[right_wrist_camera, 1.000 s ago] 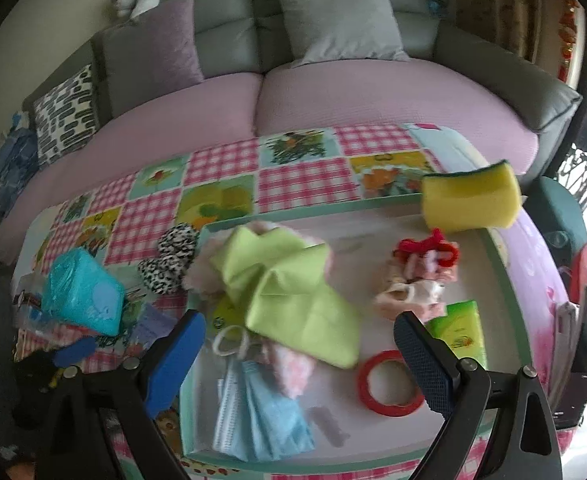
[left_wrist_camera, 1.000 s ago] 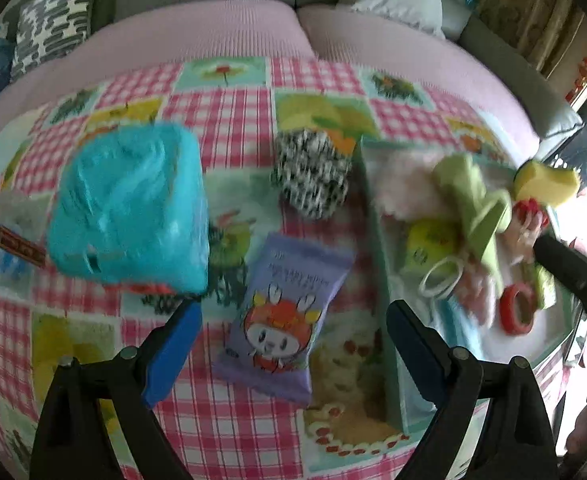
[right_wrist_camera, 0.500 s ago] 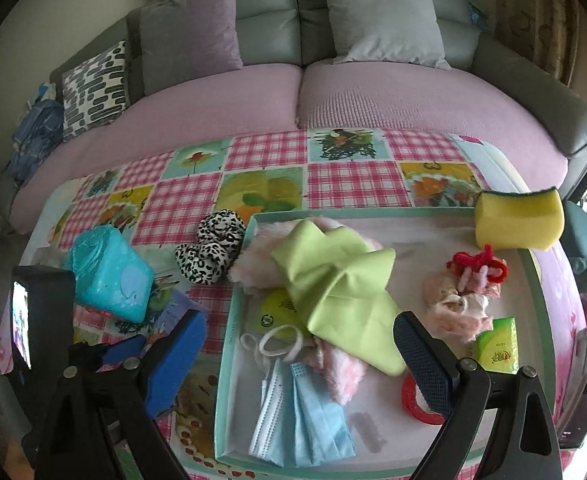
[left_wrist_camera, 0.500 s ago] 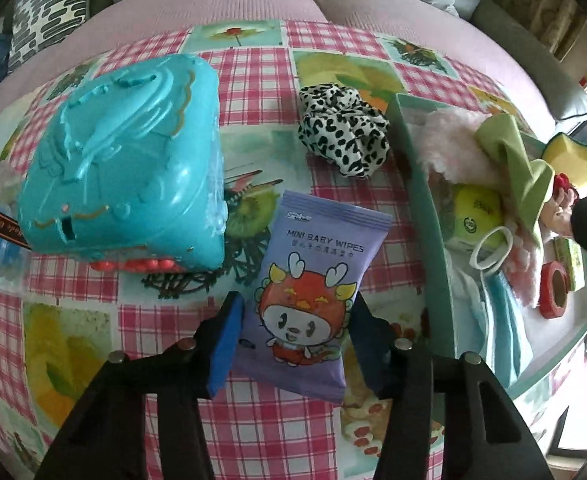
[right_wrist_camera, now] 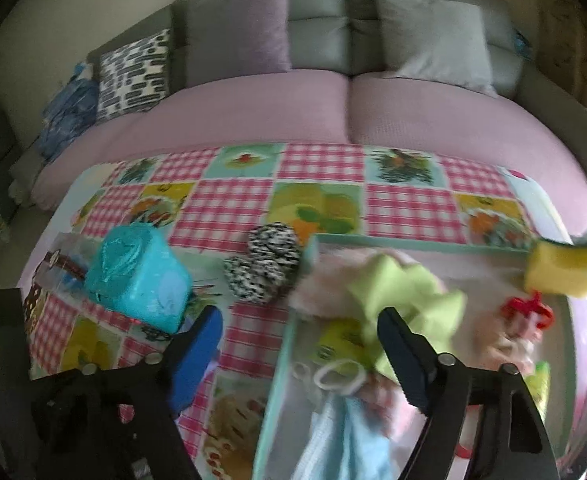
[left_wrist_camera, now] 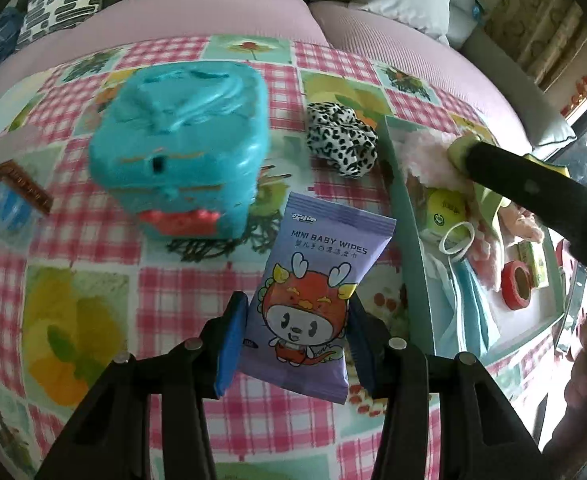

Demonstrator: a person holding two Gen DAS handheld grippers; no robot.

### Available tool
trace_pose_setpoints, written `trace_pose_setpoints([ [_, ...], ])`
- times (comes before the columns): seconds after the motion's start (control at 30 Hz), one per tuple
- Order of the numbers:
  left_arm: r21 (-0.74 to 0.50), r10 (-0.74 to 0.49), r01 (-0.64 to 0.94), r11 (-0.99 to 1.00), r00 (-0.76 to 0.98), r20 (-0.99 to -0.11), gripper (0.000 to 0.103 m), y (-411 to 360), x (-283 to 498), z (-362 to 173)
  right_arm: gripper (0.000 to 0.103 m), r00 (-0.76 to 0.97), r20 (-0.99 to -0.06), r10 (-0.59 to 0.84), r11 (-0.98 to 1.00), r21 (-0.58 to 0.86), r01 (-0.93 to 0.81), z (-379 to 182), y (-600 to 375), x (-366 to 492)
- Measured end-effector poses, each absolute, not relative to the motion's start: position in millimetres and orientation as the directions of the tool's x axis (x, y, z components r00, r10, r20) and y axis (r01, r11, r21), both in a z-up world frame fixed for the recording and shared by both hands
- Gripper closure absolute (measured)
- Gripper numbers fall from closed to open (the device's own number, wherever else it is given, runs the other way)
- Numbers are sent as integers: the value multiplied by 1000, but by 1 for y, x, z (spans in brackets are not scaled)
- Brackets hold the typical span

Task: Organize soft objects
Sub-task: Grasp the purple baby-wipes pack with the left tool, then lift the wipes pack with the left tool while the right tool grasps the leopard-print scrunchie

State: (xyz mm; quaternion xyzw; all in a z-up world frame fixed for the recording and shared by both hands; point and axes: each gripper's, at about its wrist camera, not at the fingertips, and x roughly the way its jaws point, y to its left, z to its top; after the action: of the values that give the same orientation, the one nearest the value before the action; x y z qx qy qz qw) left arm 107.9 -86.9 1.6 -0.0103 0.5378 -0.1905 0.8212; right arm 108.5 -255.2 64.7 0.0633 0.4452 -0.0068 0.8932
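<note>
Wipes: the purple baby wipes pack lies on my checked cloth, at 9 o'clock from the tray.
Left gripper: my jaws are closing, pads against the pack's sides.
Right gripper: my jaws are closing, nothing held, above the tray's left wall.
Neighbours: teal box at 11 o'clock of the pack, spotted scrunchie at 12.

Past my claws a pink-checked patchwork tablecloth covers the table. Beyond it stands a grey sofa with pink seat cushions, a black-and-white patterned pillow at its far left.
</note>
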Motion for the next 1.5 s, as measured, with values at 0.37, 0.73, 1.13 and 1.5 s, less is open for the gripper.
trace_pose_setpoints([
  [0.37,-230,-316,276,933,323,-892,53,-62,112,-6,52,561,-824,79,997,70,-38,34,-215,148],
  [0.73,-206,-296,293,934,310,-903,53,-68,115,-8,68,519,-852,64,998,43,-53,11,-203,169],
  [1.13,-192,-283,295,936,307,-909,53,-73,120,-12,93,531,-844,77,997,82,-15,12,-218,164],
  [1.5,-208,-324,329,921,350,-879,53,-80,114,5,94,668,-738,93,990,139,16,75,-241,116],
])
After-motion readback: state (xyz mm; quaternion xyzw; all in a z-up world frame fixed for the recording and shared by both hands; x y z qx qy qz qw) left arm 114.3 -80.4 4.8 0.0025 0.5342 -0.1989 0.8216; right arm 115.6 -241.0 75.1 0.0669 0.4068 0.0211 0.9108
